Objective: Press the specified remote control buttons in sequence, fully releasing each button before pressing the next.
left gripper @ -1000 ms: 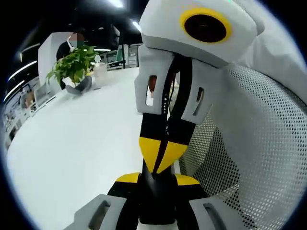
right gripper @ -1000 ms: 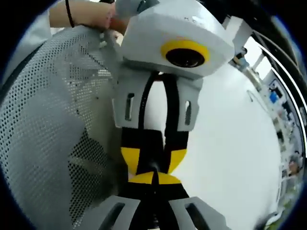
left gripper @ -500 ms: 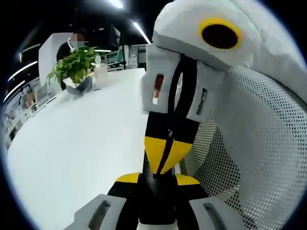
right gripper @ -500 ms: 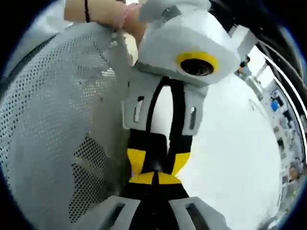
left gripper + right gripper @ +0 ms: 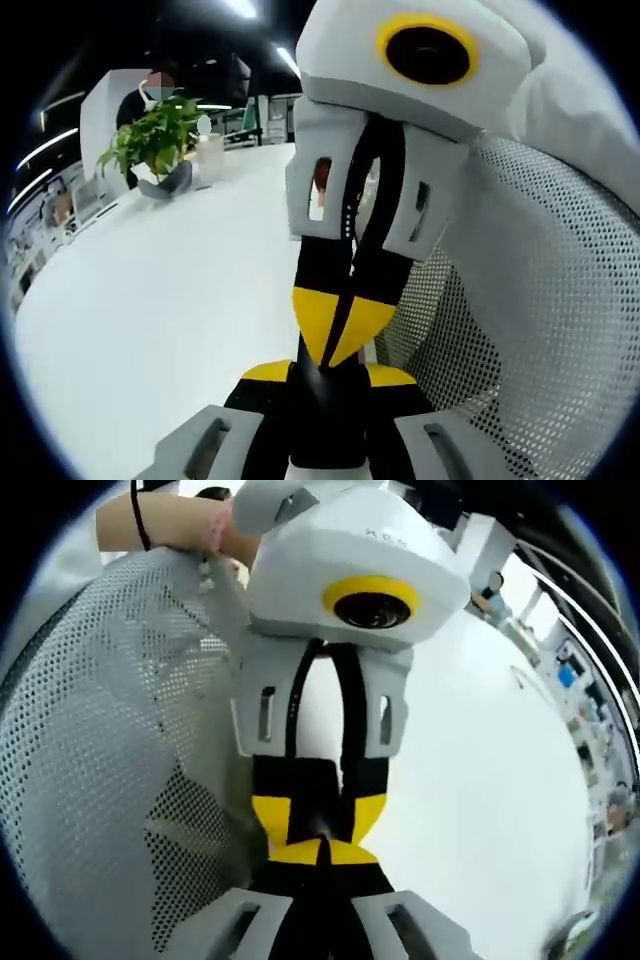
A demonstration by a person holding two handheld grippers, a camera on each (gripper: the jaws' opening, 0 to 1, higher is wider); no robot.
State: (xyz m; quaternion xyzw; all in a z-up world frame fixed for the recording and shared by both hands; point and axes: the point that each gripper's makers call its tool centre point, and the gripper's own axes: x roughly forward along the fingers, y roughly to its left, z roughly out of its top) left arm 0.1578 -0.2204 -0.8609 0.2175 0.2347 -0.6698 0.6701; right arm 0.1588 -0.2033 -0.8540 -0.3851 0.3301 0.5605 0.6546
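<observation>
A white table (image 5: pixel 150 300) runs back to a potted plant (image 5: pixel 152 135) in the left gripper view, with a mesh chair (image 5: pixel 540 300) to the side. Here the left gripper (image 5: pixel 328 385) has its jaws slightly parted around the clenched yellow tips of the right gripper (image 5: pixel 338 325), which meets it nose to nose. In the right gripper view, its own jaws are pressed together against the other's tips. I cannot tell where the remote control lies, so both grippers should probably separate and tilt toward the tabletop to find it before any press.
</observation>
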